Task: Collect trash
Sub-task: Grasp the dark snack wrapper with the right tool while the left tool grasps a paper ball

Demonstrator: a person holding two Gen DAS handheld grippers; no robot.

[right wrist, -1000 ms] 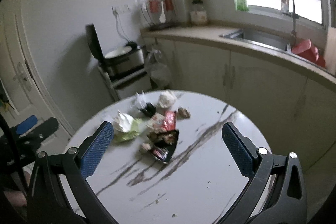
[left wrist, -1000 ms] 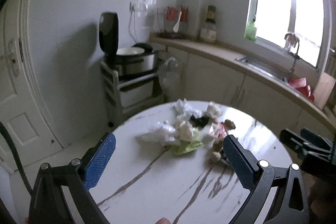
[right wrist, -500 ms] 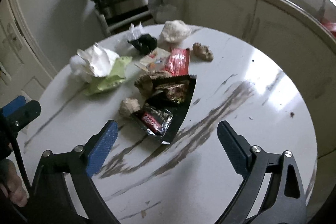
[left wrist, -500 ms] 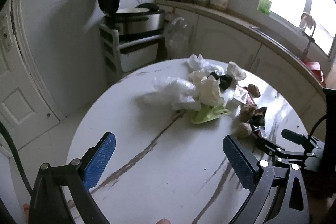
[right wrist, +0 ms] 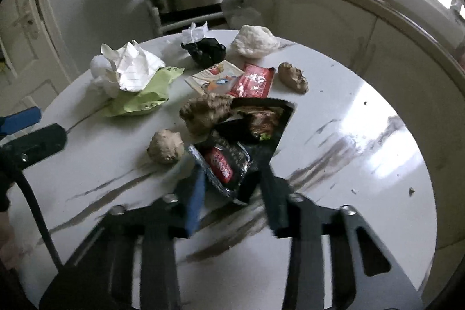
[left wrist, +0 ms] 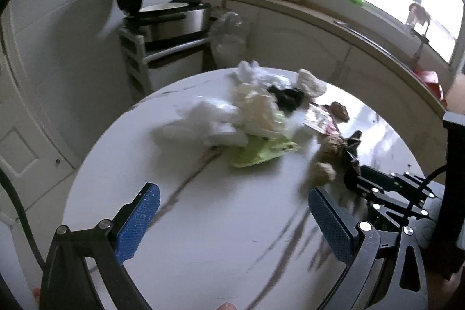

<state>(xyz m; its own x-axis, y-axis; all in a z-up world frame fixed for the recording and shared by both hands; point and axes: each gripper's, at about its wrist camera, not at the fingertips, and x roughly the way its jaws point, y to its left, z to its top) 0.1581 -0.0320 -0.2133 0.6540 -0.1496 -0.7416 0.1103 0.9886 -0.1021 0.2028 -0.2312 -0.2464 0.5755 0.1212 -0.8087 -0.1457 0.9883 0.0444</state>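
A heap of trash lies on a round white marble table point(right wrist: 363, 164): crumpled lined paper point(right wrist: 133, 66), a green wrapper point(right wrist: 142, 98), a red wrapper point(right wrist: 252, 80), brown wads point(right wrist: 165, 147) and a black foil snack bag point(right wrist: 232, 159). My right gripper point(right wrist: 232, 193) has its jaws narrowed around the near end of the black foil bag; whether they pinch it is unclear. My left gripper point(left wrist: 232, 222) is open and empty above the table's near side, short of the white tissue point(left wrist: 209, 124) and green wrapper point(left wrist: 261, 153). The right gripper shows in the left wrist view point(left wrist: 377, 188).
A rice cooker point(left wrist: 171, 16) with its lid up sits on a rack behind the table. A clear plastic bag point(left wrist: 229, 39) stands beside it. A counter with a sink point(left wrist: 363, 31) runs along the window. A door point(right wrist: 26, 28) is at the left.
Both grippers moved in closer to the trash. The right gripper's jaws went from wide open to narrow around the black foil bag's end. The left gripper stayed open.
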